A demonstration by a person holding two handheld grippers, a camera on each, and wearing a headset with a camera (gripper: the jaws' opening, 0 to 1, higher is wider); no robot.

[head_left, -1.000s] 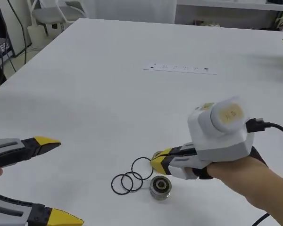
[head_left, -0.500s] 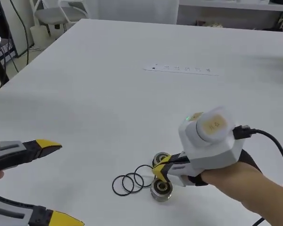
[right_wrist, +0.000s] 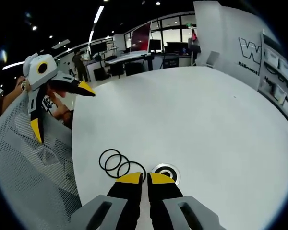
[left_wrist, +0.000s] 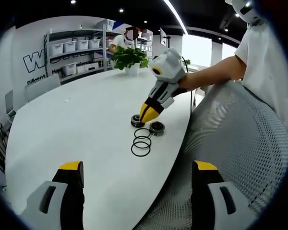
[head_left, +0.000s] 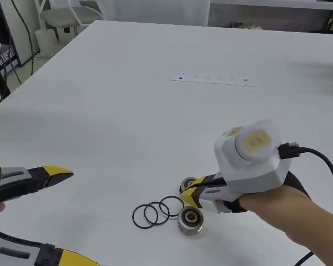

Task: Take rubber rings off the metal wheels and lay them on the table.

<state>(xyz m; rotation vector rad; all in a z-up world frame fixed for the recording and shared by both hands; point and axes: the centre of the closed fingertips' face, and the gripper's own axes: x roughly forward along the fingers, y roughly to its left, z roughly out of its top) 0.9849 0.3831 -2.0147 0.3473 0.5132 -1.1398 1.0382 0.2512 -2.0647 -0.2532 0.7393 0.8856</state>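
My right gripper (right_wrist: 145,178) is pressed together by three rings (right_wrist: 116,163) on the desk (right_wrist: 206,120). Its view gives one wheel (right_wrist: 165,172); the left gripper view adds a second wheel (left_wrist: 157,127). Left gripper (left_wrist: 137,167) is spread.

The desk (head_left: 127,111) is plain white. On it the rubber rings (head_left: 155,211) are black and the metal wheels (head_left: 190,219) silver-grey. The left tongs (head_left: 80,217) and the right tongs (head_left: 187,194) both have yellow tips on black jaws and pale grey-white bodies. The right one's cable (head_left: 308,151) is black.
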